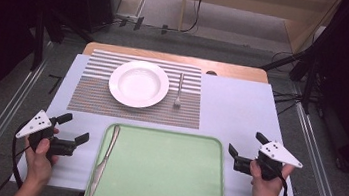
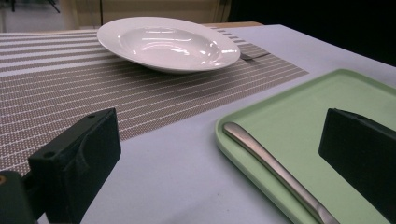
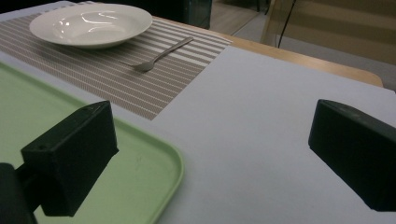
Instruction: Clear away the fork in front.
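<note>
Presently we find both the left gripper (image 1: 77, 127) and right gripper (image 1: 244, 145) wide open and empty, so we should close the left squarely across the knife (image 1: 103, 161) lying along the tray (image 1: 167, 178)'s left edge.

High view looks down; gripper views low, sharing the plate (image 1: 139, 83).

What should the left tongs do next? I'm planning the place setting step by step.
Probably ease the left tongs toward the knife on the green tray and grasp its handle. The jaws stand open and empty close beside it, and the plate on the placemat has a fork but no knife.
</note>
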`<state>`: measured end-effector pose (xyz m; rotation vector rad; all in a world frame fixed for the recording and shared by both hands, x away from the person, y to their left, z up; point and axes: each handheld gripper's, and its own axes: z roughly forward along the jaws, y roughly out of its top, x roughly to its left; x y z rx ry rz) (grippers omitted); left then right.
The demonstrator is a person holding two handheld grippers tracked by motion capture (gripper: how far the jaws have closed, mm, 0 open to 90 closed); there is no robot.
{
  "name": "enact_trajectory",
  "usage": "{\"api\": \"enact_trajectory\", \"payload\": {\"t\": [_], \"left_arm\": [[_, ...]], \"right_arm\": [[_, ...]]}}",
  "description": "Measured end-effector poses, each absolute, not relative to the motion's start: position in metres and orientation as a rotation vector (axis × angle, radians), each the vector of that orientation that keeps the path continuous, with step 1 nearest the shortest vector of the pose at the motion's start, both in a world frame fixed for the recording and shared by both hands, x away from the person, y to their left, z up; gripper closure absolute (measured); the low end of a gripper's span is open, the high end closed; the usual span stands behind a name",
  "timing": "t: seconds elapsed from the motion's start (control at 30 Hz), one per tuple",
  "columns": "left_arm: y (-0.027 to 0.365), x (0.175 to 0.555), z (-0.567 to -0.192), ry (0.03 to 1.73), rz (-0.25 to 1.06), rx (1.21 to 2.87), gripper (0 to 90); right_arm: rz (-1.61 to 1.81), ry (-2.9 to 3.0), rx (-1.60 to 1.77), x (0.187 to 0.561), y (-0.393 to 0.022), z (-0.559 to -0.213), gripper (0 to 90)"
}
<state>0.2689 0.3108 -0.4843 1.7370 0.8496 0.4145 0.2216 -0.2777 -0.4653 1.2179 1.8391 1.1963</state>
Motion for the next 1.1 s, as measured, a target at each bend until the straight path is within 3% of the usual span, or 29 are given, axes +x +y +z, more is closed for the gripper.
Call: {"api": "enact_trajectory", "payload": {"t": [0.67, 0.73, 1.1], "left_arm": [[0.318, 0.262, -0.482, 0.825, 0.397, 1.706, 0.0], [0.319, 0.261, -0.481, 0.823, 0.405, 1.697, 0.0], [0.32, 0.257, -0.48, 0.832, 0.419, 1.675, 0.0]], "right_arm": [[1.229, 1.914, 1.096, 0.265, -0.224, -0.431, 0.2], [1.23, 1.917, 1.1, 0.269, -0.22, -0.429, 4.9], [1.235, 1.988, 1.079, 0.297, -0.199, -0.425, 5.0]]}}
